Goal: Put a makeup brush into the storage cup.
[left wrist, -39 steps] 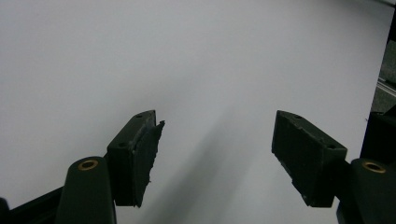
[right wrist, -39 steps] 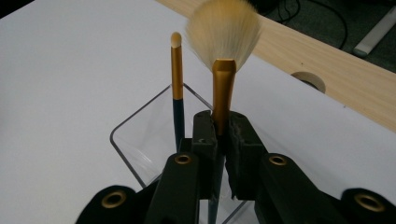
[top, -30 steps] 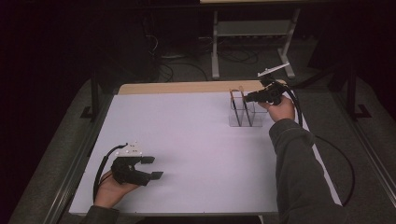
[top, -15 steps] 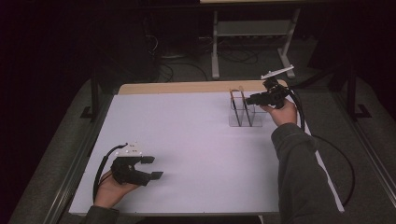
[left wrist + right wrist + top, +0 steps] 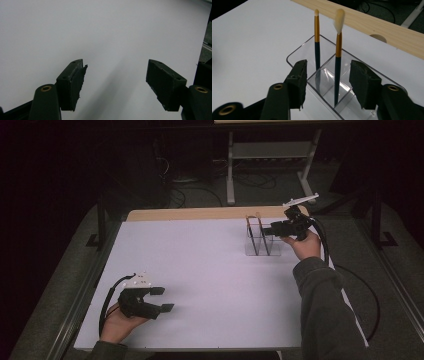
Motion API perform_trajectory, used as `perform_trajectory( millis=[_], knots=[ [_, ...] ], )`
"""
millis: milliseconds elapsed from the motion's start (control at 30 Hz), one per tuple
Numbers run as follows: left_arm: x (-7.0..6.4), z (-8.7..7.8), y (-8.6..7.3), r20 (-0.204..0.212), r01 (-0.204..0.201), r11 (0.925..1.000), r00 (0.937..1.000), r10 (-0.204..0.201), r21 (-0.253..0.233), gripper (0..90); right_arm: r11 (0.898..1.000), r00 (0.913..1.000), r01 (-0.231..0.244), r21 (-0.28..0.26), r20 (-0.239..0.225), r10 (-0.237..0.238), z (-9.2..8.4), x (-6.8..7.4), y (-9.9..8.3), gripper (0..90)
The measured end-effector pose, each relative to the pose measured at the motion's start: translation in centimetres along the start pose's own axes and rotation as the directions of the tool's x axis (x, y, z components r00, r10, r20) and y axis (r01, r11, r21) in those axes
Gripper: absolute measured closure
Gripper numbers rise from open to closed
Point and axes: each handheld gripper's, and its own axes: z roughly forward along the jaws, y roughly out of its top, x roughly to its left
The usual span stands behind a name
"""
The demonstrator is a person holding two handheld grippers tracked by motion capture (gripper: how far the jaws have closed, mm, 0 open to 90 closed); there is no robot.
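Currently I count two brushes upright inside one clear organizer; my right gripper, jaws just opening, holds nothing; left gripper gapes empty, well apart.

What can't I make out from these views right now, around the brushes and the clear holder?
- Bottom ends of the two brushes: right gripper view, blurred by glare on the clear holder.
- Holder's near end: cut off by that view's bottom edge, behind the right gripper.
- Brush tips: high view, too small.
- Left gripper: open over bare table.
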Motion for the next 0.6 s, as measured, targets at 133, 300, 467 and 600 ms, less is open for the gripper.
perform_trajectory(
  millis=[133,300,467,600],
  knots=[
    [0.1,-0.2,0.0,-0.006,0.008,0.9999,0.9999,-0.008,-0.015,29.0,1.000,1.0000,0.001,-0.007,-0.002,-0.001,-0.2,0.5,0.0,44.0],
    [0.1,-0.3,-0.1,-0.015,0.012,0.9998,0.9998,-0.012,-0.018,28.5,1.000,0.9999,0.012,0.002,-0.004,-0.012,0.0,1.1,0.0,41.8],
    [0.2,-0.4,-0.1,-0.022,0.013,0.9997,0.9997,-0.013,-0.022,27.9,1.000,0.9999,0.013,0.007,-0.010,-0.013,0.1,1.5,-0.3,39.6],
    [0.2,-0.4,-0.1,-0.026,0.015,0.9997,0.9995,-0.016,-0.020,27.4,1.000,0.9996,0.026,0.006,-0.009,-0.026,0.0,1.6,-0.6,38.0]
  ],
)
